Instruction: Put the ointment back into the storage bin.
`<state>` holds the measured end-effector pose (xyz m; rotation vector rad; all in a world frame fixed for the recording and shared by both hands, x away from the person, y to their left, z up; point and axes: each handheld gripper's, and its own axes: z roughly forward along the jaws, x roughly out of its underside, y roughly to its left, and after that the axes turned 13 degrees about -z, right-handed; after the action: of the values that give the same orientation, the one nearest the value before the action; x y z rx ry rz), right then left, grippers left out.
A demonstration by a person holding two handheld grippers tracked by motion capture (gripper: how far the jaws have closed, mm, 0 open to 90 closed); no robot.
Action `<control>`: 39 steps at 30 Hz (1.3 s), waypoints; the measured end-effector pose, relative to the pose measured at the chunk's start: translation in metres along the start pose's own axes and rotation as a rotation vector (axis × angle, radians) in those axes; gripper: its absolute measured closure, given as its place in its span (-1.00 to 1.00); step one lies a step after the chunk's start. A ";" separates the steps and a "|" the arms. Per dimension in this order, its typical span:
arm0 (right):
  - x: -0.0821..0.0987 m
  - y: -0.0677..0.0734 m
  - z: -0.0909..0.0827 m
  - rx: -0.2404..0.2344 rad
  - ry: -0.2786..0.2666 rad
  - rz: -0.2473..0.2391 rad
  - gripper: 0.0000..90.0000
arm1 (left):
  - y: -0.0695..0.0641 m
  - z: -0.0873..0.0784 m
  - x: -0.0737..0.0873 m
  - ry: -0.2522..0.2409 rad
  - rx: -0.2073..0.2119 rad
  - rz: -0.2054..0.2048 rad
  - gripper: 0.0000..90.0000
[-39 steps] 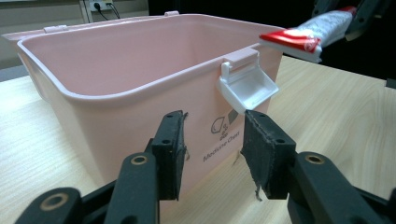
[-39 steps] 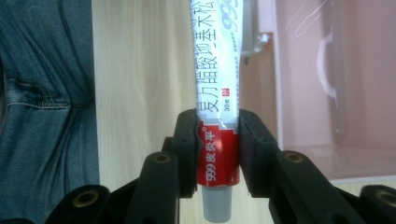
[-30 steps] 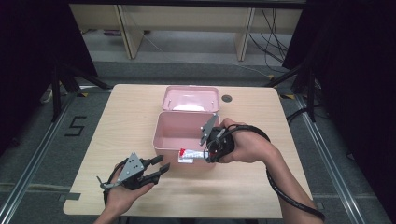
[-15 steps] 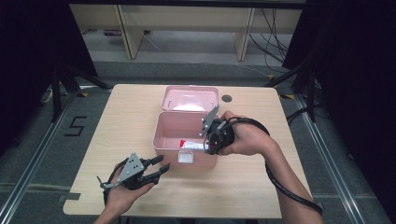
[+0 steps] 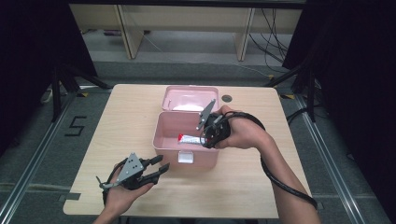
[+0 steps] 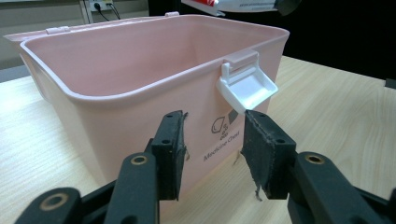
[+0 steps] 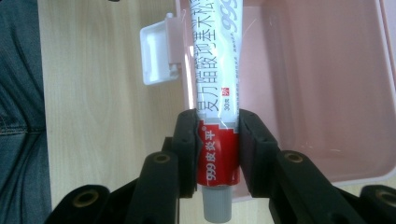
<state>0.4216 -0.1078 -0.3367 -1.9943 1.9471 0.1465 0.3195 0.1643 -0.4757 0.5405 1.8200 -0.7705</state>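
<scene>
Right gripper (image 7: pixel 218 135) pinching ointment tube (image 7: pixel 217 93) at red cap end, above open pink medicine chest (image 5: pixel 164 135) — not yet released; left gripper (image 6: pixel 212 149) spread, empty, chest front wall and white latch (image 6: pixel 247 88) just beyond fingertips; left: lower, release tube, close lid (image 5: pixel 189 95).

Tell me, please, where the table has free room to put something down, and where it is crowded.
Free: the wide strip of table left of the pink medicine chest, and the right part beside the right gripper, which holds the ointment tube over the chest. Crowded: the front edge between the left gripper and the chest's white latch.
</scene>
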 end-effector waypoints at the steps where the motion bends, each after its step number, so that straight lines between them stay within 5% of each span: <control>1: 0.000 -0.002 0.001 0.001 -0.004 -0.007 0.59 | 0.000 0.000 0.000 0.000 0.000 0.000 0.29; 13: 0.000 -0.010 0.011 -0.004 0.002 0.011 0.59 | -0.001 0.001 0.001 0.001 0.002 -0.004 0.29; 14: 0.000 -0.013 0.013 0.001 -0.015 -0.029 0.59 | -0.001 0.001 0.001 0.001 0.002 -0.004 0.29; 19: -0.001 -0.016 0.018 -0.003 -0.015 -0.041 0.59 | -0.001 0.001 0.002 0.005 0.002 -0.003 0.29; 26: -0.002 -0.016 0.023 -0.013 0.027 0.004 0.59 | -0.001 0.000 0.002 0.005 0.002 -0.003 0.29; 29: 0.000 -0.020 0.025 -0.008 0.038 -0.046 0.59 | -0.001 0.000 0.003 0.004 0.003 -0.004 0.29; 31: 0.000 -0.020 0.027 -0.013 0.044 -0.019 0.59 | -0.001 0.001 0.003 0.005 0.003 -0.005 0.29; 39: -0.001 -0.022 0.034 -0.025 0.067 -0.046 0.59 | -0.002 0.001 0.003 0.005 0.005 -0.007 0.29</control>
<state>0.4491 -0.0960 -0.3646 -2.0834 1.9476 0.0945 0.3181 0.1622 -0.4783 0.5406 1.8261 -0.7792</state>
